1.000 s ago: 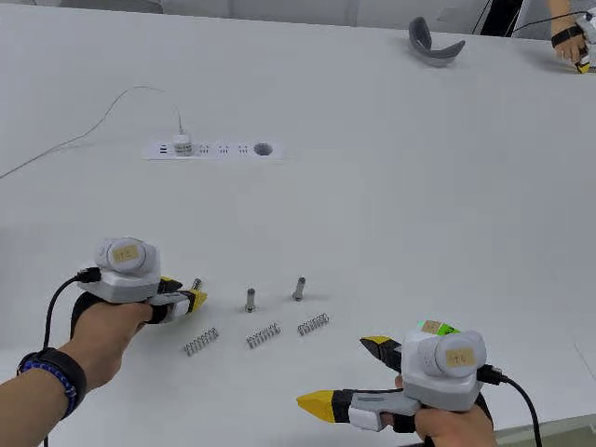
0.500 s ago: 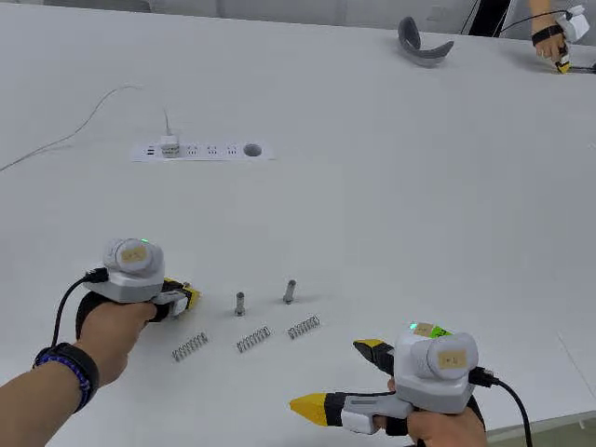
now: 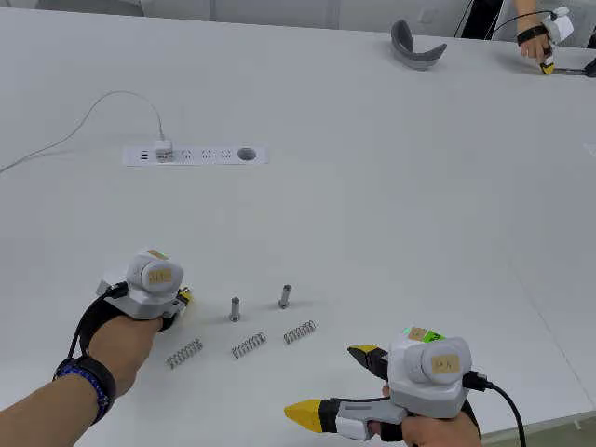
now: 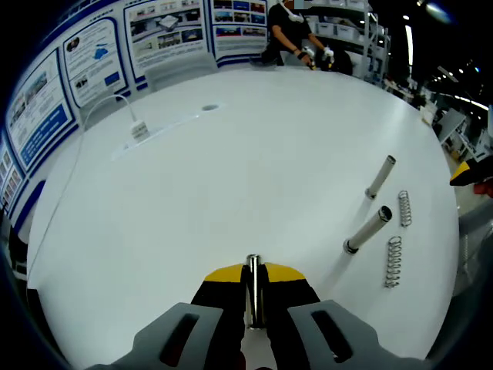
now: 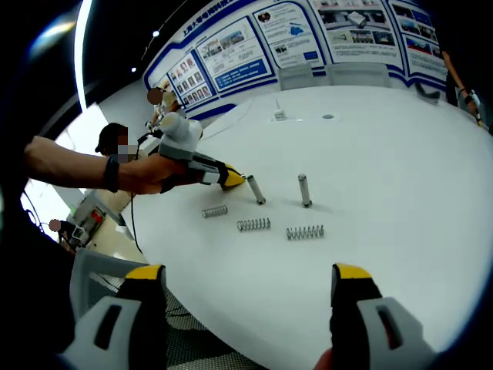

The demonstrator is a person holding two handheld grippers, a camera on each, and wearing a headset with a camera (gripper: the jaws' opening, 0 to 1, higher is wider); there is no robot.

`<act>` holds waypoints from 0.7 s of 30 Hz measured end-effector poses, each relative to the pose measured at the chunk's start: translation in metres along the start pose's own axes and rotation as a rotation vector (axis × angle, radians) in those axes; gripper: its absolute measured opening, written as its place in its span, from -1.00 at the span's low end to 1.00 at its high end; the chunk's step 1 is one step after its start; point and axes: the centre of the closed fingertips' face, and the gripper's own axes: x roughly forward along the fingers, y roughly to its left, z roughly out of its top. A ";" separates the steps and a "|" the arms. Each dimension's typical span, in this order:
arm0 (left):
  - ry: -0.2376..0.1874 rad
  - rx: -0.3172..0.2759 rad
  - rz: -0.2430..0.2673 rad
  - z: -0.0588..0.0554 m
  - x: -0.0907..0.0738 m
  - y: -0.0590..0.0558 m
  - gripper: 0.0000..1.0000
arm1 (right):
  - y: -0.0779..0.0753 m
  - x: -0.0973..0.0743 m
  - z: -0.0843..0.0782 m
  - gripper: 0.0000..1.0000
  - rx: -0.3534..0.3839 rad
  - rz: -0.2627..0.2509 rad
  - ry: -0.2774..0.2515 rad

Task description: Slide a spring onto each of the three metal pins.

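White table (image 3: pixel 372 214). Yellow tips, pale grey bodies on left gripper (image 4: pixel 252 274) and right gripper (image 5: pixel 248 273). Grey on each pin (image 3: pixel 285 296), silvery on each spring (image 3: pixel 249 345). White power strip (image 3: pixel 196 155) at ten o'clock, grey curved piece (image 3: pixel 414 47) at one o'clock.

Looking across a wide white table (image 3: pixel 391 168) bearing a power strip (image 3: pixel 196 155) and its cable (image 3: pixel 84 121). Seeing blue-edged posters (image 5: pixel 254 42) hanging in a row beyond it, grey chairs (image 4: pixel 177 68) standing at its far edge, strip lights (image 4: pixel 407 48) glowing overhead.
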 end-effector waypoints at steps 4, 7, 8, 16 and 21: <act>0.011 -0.073 -0.007 -0.004 0.000 0.004 -0.85 | 0.000 0.000 0.000 0.79 0.012 0.000 -0.007; -0.014 -0.100 -0.007 -0.003 -0.010 0.004 -0.85 | -0.001 -0.001 0.001 0.78 0.015 -0.003 -0.010; -0.026 -0.104 -0.012 -0.002 -0.012 0.004 -0.85 | -0.001 -0.001 0.001 0.78 0.019 -0.003 -0.013; -0.074 -0.167 -0.014 -0.002 -0.033 0.005 -0.85 | -0.005 -0.002 0.004 0.78 0.028 -0.012 -0.027; -0.083 -0.195 -0.009 -0.009 -0.042 0.006 -0.85 | -0.005 -0.002 0.003 0.78 0.024 -0.009 -0.026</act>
